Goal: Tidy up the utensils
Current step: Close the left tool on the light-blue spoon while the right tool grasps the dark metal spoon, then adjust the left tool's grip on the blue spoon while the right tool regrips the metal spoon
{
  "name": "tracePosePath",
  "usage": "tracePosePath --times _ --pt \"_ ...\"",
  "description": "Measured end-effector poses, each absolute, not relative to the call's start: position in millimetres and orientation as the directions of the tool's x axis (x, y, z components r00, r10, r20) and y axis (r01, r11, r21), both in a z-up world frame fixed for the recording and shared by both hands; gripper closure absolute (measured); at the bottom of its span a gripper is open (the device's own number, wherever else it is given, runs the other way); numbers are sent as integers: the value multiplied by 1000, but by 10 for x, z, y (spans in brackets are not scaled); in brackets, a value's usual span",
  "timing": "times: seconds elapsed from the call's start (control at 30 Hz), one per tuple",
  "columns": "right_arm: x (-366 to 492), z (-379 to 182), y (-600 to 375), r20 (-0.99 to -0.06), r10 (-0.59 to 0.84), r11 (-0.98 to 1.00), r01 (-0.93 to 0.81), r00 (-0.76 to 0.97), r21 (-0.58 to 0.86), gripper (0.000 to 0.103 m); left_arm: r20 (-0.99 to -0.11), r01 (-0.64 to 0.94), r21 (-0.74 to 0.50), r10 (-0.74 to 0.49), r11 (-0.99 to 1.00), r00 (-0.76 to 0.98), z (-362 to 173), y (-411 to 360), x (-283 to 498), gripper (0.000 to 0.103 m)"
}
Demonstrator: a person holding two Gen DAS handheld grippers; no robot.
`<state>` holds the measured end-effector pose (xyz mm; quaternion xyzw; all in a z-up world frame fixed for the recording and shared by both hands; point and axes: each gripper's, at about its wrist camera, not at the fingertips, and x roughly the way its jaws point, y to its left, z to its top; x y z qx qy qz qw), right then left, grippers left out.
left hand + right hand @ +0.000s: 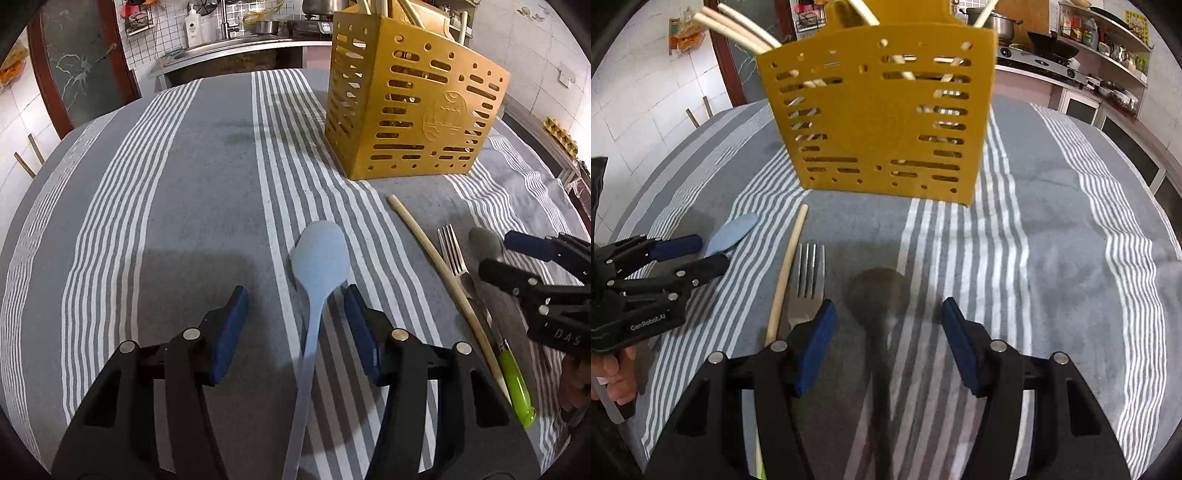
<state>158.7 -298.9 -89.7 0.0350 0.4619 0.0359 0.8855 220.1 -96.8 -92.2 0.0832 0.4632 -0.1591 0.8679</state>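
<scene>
A light blue spoon (pixel 321 254) lies on the striped cloth, its handle running back between the fingers of my left gripper (pixel 295 295), which is open and straddles it, the right pad close beside the neck. A dark grey spoon (pixel 879 291) lies between the fingers of my right gripper (pixel 888 306), also open, with gaps on both sides. Between the two spoons lie a wooden chopstick (pixel 786 273) and a metal fork (pixel 809 280). The yellow perforated utensil holder (pixel 875 122) stands upright beyond them with several chopsticks inside.
A green-handled knife (pixel 517 384) lies beside the chopstick (pixel 436 258), near the right gripper (pixel 498 254). The left gripper (pixel 709 253) sits close to the left of the fork. The grey striped cloth (pixel 184 221) covers the table; kitchen counters and shelves lie behind.
</scene>
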Motion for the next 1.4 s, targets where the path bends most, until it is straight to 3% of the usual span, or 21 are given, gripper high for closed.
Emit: tracePosePath --times 0.17,0.37,0.6,1.03,1.4 --pt "1669 -923 -2883 -831 81 997 -36 551 73 45 -836 357 4 -193 934 514 -921 -1032 2279 53" --pt "1734 -918 -2881 -837 75 997 -21 541 75 56 -841 373 -3 -204 928 501 -908 -1115 2345 72" --pt "1709 -909 -2916 -833 90 995 -19 546 95 67 -839 370 2 -200 929 506 -902 -1133 2382 72" --pt "1783 -868 -2901 -859 53 998 -66 510 22 66 -842 397 10 -207 918 499 -885 -1148 2364 72" --pt "1745 -882 -2731 -856 -52 995 -46 514 -88 57 -841 416 16 -213 909 497 -882 -1210 2421 68"
